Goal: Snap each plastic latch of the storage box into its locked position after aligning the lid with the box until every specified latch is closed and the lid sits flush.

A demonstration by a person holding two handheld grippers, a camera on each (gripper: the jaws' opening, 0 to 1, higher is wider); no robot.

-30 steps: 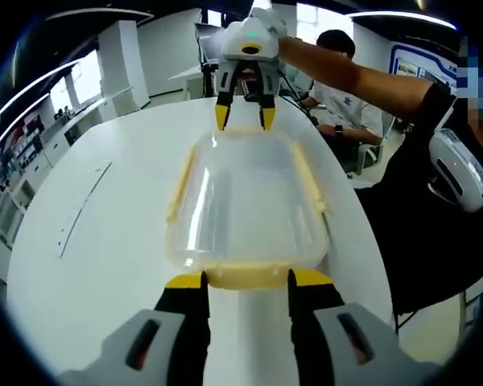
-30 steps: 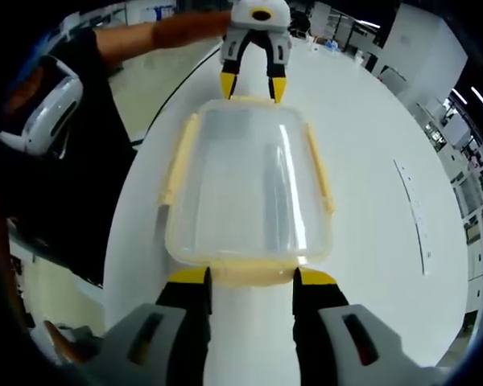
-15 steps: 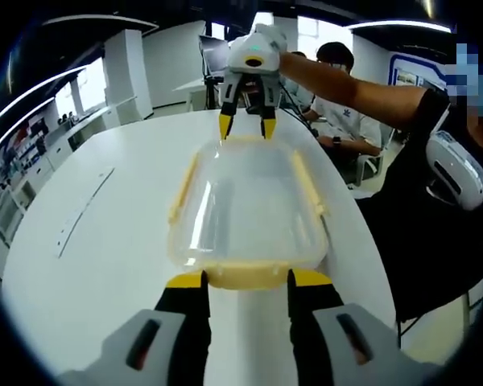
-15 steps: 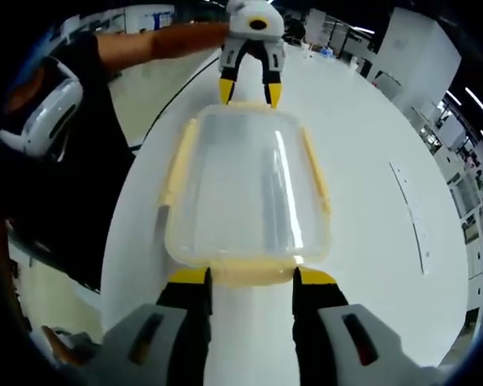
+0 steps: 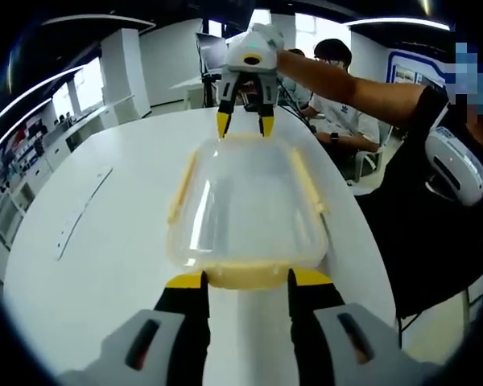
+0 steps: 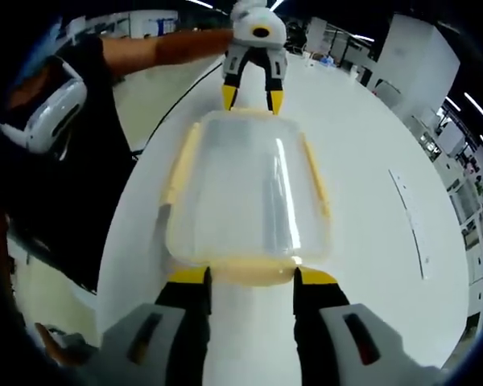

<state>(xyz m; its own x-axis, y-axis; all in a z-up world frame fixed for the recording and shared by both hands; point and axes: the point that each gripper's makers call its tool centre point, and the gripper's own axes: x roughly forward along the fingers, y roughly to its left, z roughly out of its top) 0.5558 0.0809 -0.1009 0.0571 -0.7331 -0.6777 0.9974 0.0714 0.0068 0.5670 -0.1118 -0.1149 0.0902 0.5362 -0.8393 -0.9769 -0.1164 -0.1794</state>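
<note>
Since a second ago, my right gripper [image 5: 241,127] has come in from beyond the far end of the storage box [image 5: 245,213] until its yellow tips sit right at that end's latch; my left gripper [image 5: 244,280] has barely shifted. The box sits lengthwise on the white bench [image 5: 105,241], between the two grippers, with its clear lid [image 6: 245,189] on top.

Both pairs of jaws are apart and hold nothing. In the left gripper view my left jaws straddle the near end latch [image 5: 245,276], tips touching or just beside it; I cannot tell which. In the right gripper view the right gripper [image 6: 247,277] stands the same way at the opposite latch [image 6: 245,273].

The long side latches [image 5: 181,186] appear to splay outward, so I judge them still unlocked. I cannot tell whether the end latches have clicked.

To do this step well, I would press the two end latches together, so the opposing forces cancel and the box does not skid along the bench. I would push on each tab's middle, and check the lid is flush before moving to the sides.
</note>
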